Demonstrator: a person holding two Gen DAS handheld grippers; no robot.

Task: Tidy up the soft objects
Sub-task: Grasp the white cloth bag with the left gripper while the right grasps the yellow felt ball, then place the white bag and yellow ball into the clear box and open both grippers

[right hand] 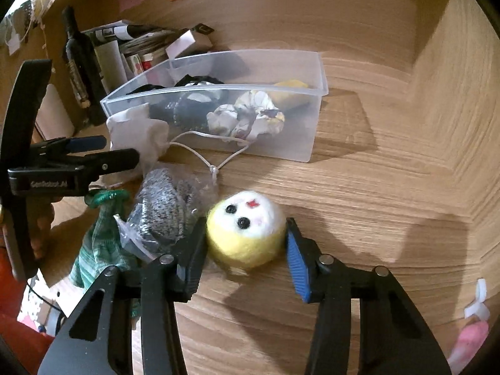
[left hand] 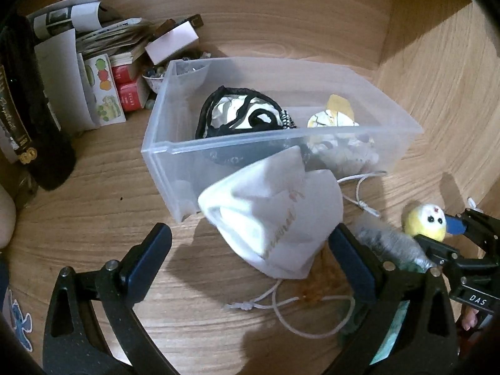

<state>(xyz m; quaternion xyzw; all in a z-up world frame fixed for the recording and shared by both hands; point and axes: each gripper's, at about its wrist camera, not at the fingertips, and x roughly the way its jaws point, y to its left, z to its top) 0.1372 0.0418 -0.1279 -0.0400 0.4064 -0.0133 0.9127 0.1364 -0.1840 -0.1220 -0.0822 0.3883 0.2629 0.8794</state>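
A clear plastic bin stands on the wooden surface and holds a black-and-white cloth item and crumpled pale fabric. A white drawstring pouch leans against the bin's front wall. My left gripper is open, its fingers either side of the pouch without touching it. My right gripper has its jaws around a yellow-and-white felt ball toy with black eyes; the right pad stands slightly off it.
A bagged grey knit item and a green knit cloth lie left of the toy. Books, boxes and a dark bottle crowd the back left. Wooden walls rise behind and to the right. A pink object lies at the lower right.
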